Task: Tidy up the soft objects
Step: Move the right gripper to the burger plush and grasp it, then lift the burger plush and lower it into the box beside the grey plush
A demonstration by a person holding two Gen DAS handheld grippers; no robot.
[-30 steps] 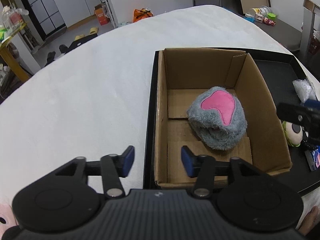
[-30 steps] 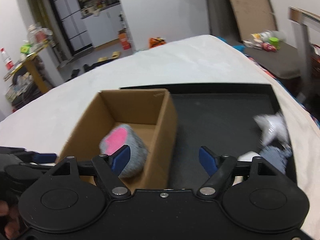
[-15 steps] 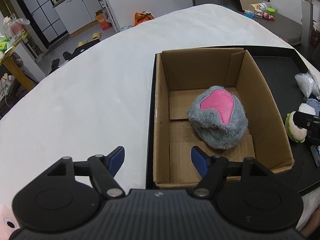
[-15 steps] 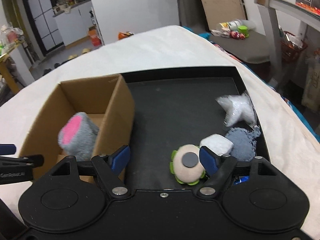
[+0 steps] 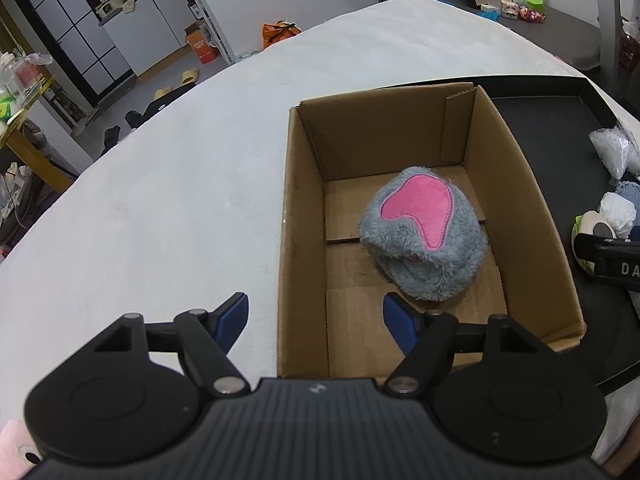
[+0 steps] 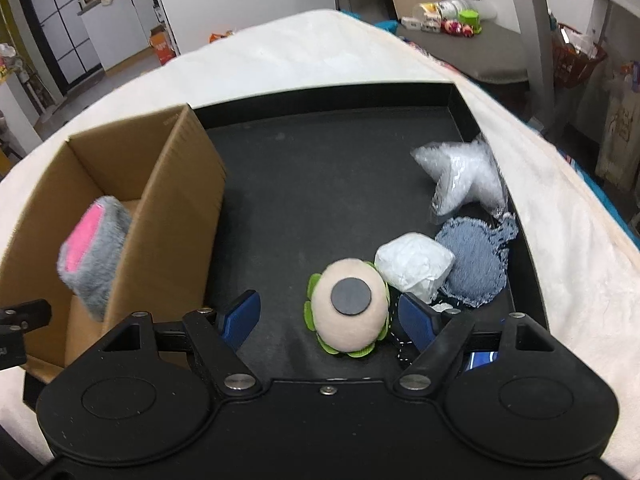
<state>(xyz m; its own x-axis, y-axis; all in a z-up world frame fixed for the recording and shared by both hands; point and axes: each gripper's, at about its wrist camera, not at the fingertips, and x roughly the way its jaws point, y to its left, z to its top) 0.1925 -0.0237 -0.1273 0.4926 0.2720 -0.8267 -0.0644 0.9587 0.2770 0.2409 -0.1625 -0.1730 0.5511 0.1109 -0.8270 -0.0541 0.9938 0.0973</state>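
Plush toys [image 6: 350,310] on white blanket [image 5: 140,208]

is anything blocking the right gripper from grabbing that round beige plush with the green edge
Nothing visible does. The open right gripper already frames the round beige plush with green trim; a white wrapped bundle sits just behind.

white cabinets [image 5: 132,28], grey floor [image 5: 168,80].
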